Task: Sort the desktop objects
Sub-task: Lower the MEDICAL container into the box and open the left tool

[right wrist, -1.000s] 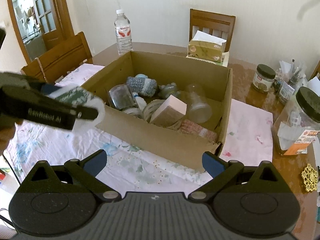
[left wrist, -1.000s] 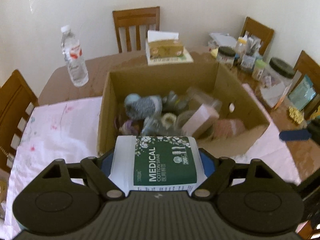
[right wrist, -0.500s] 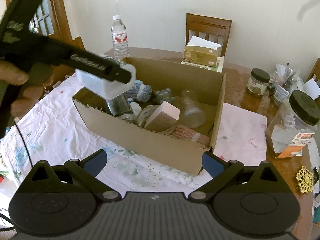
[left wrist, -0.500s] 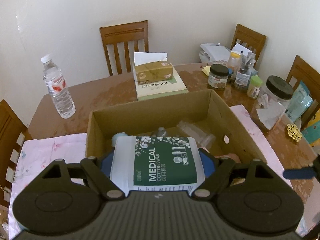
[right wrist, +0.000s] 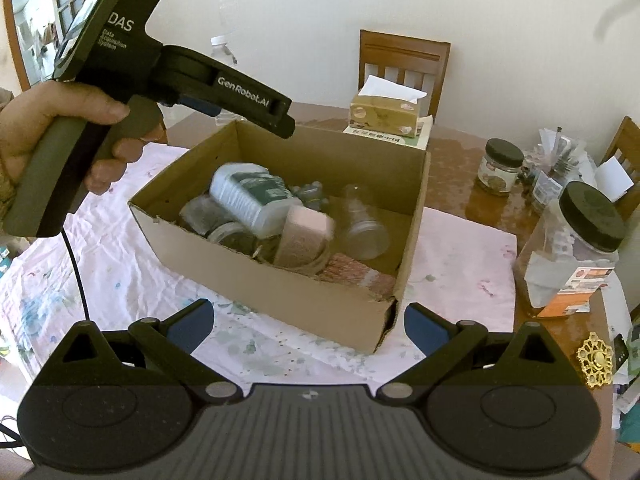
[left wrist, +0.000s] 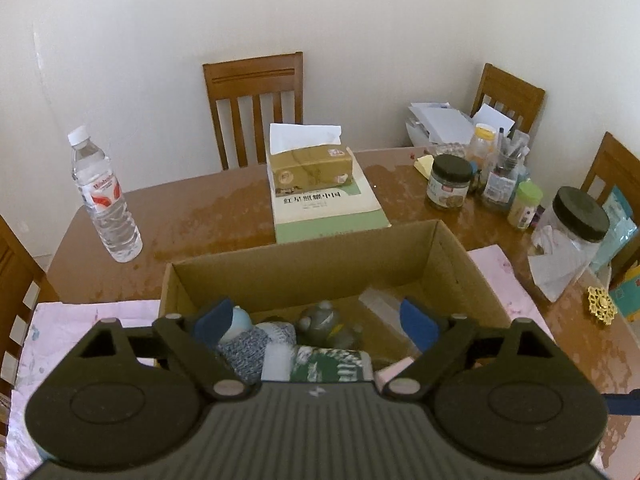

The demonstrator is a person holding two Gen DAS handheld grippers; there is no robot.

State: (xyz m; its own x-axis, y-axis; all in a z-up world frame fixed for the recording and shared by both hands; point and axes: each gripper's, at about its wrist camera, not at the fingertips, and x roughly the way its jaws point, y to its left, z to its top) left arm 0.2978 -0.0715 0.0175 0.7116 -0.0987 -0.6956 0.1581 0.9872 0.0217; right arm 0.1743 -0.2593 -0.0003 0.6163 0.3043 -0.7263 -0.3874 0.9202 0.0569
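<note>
The white pack of medical cotton swabs [right wrist: 252,196] with a green label lies loose and tilted on top of the other items inside the cardboard box [right wrist: 280,292]. In the left wrist view the pack [left wrist: 328,364] sits below the blue pads, touching neither. My left gripper [left wrist: 316,318] hovers over the box's left part with its jaws opening and nothing pressed between them. From the right wrist view a hand holds the left gripper [right wrist: 280,120] above the box's far left corner. My right gripper [right wrist: 308,324] stands open and empty in front of the box's near wall.
The box also holds a pink block [right wrist: 306,232], clear jars [right wrist: 366,224] and a grey knitted thing [left wrist: 244,350]. Behind it stand a water bottle [left wrist: 106,200] and a tissue box [left wrist: 310,168] on a book. Jars [right wrist: 580,248] crowd the right side. A floral cloth [right wrist: 100,264] covers the near table.
The left gripper carried the swab pack over the box and let it go; the pack dropped onto the items inside. The right gripper stayed in place.
</note>
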